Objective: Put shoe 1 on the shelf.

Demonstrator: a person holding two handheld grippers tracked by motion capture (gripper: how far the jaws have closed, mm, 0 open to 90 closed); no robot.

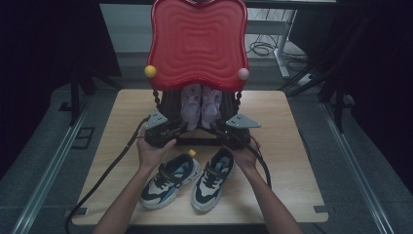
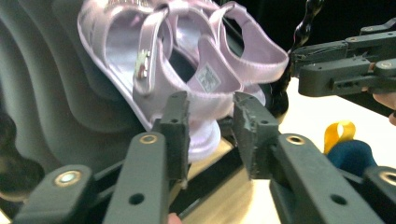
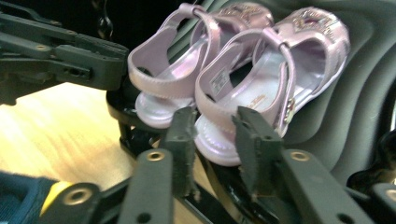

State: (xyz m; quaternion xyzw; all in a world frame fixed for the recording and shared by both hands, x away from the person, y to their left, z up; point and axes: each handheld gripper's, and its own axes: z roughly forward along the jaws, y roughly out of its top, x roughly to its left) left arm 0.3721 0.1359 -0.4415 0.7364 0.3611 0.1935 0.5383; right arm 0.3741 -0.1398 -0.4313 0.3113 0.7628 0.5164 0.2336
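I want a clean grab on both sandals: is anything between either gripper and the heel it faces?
Nothing visible. The left gripper has a lilac sandal's heel right at its jaws, and the right gripper likewise at the other sandal. The sneakers lie behind, nearer the person.

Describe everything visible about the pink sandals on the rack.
The pink sandals are a small pair with a pearly, glossy plastic look, wide ankle straps, a side buckle and glittery toes. They lie side by side, tilted on the dark ribbed shelf, heels toward the person. Left tongs and right tongs each straddle a heel; contact is unclear.
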